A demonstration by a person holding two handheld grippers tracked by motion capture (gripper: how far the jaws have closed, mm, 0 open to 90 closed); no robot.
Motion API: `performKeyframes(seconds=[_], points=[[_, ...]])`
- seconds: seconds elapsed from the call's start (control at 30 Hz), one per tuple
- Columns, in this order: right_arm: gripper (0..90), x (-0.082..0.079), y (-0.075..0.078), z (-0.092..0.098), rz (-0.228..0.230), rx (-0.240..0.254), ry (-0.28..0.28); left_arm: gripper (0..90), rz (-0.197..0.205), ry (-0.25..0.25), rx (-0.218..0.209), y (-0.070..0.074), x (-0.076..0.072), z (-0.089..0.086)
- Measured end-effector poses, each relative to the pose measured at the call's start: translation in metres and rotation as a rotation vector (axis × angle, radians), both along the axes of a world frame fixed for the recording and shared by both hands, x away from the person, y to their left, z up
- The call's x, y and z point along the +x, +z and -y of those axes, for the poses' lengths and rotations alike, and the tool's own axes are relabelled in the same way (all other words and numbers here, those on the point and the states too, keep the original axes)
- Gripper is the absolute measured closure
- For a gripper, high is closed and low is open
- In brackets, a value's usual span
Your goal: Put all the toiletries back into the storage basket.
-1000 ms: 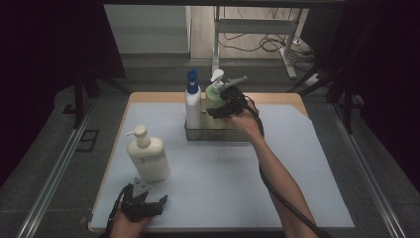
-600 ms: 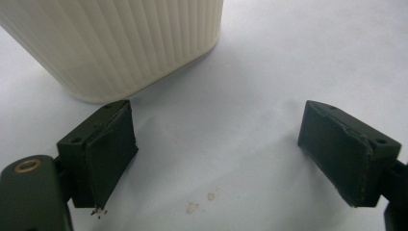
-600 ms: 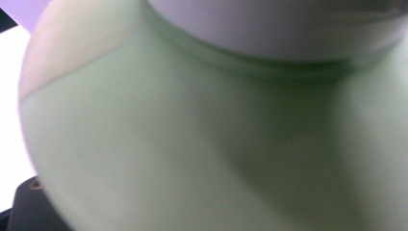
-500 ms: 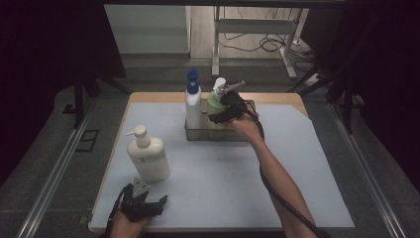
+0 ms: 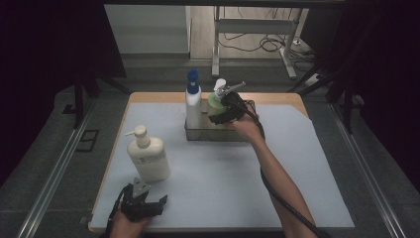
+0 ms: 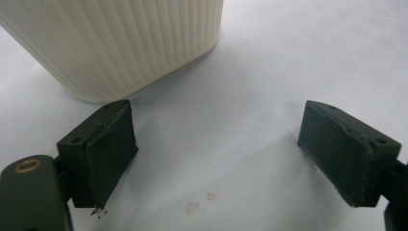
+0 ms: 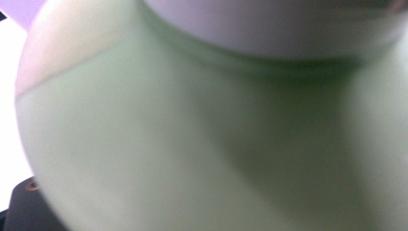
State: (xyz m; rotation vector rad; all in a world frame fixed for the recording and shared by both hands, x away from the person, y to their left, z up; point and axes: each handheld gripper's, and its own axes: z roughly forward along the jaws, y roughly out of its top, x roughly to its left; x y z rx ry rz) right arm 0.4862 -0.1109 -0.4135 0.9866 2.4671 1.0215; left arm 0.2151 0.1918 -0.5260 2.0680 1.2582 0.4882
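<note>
A pale green pump bottle point(image 5: 214, 103) stands in a clear tray point(image 5: 218, 135) at the back of the table, beside a white bottle with a blue cap point(image 5: 192, 99). My right gripper point(image 5: 225, 106) is shut on the green bottle from its right side. In the right gripper view the green body point(image 7: 192, 144) sits blurred and very close between the jaws. A cream pump bottle point(image 5: 147, 156) stands at the front left. Just in front of it, my left gripper point(image 5: 147, 196) rests low over the table. It is open point(image 6: 216, 159) with nothing between its pads, and the bottle's ribbed base point(image 6: 120, 43) lies just beyond.
A white mat point(image 5: 297, 163) covers most of the wooden table. The table's front edge runs just below my left hand. Metal rails run along both sides, and a stand with cables is on the floor behind the table.
The green bottle and my right gripper have sunk slightly toward the tray and shifted a little right. My left gripper has stayed where it was.
</note>
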Motion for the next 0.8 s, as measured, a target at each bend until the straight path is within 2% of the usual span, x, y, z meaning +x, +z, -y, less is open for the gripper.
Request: performKeyframes(seconds=[0.3,0.4,0.53,0.63,0.8], points=[[9.7,-0.001,-0.005,0.004,0.028,0.055,-0.009,12.7,0.0,0.0,0.0,0.0,0.0,0.0],[8.0,-0.004,-0.004,0.008,0.041,0.09,-0.007,12.6,0.001,0.001,0.0,0.0,0.0,0.0],[9.6,-0.009,-0.001,0.015,0.049,0.087,-0.008,12.7,0.001,0.0,0.0,0.0,0.0,0.0],[12.6,-0.014,0.0,0.021,0.035,0.092,-0.003,12.7,0.001,0.0,-0.001,0.0,0.0,0.0],[12.8,-0.022,-0.001,0.03,0.02,0.097,0.021,12.6,0.001,0.0,-0.002,0.0,0.0,0.0]])
